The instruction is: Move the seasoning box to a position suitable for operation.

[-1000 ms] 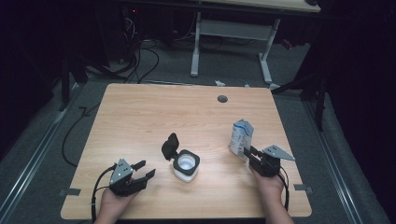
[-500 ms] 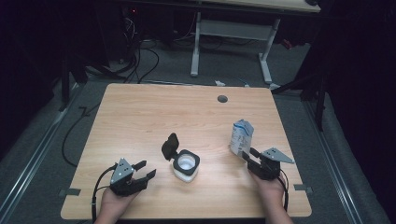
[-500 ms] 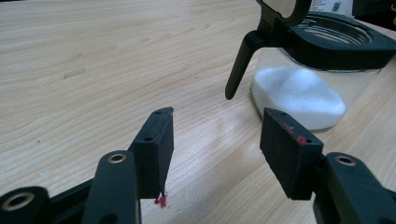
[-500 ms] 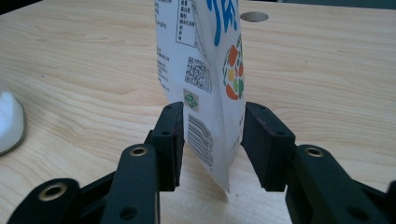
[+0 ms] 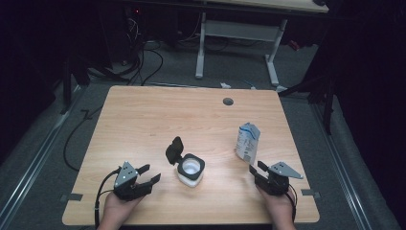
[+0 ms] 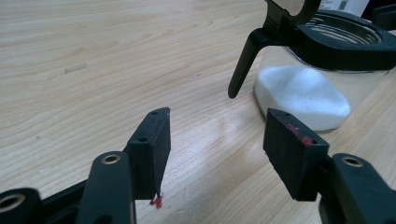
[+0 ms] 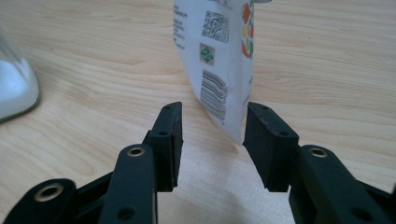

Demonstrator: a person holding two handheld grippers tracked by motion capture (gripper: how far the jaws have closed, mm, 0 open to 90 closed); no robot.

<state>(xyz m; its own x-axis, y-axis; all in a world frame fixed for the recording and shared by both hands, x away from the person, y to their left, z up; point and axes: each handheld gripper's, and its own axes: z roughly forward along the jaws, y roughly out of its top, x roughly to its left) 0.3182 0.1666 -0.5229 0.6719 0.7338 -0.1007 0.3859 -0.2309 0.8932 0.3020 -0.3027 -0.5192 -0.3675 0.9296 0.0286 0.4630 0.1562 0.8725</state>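
A clear jar holding white powder stands mid-table, its black flip lid raised; in the left gripper view the jar is just ahead to the right. My left gripper rests on the table left of it. Its jaws have just been opening and hold nothing. A small white printed bag stands upright at the right. My right gripper lies just in front of the bag. Its jaws have just been opening, and the pads are clear of the bag at its lower end.
The wooden table has a round cable hole near its far edge. Dark floor with cables and a second desk's legs lie beyond. A person's hands come in over the near edge, and a cable trails from the left gripper.
My right gripper has widened its jaws and drawn back a little from the bag toward the near edge. The bag stays standing. The left hand has kept still.
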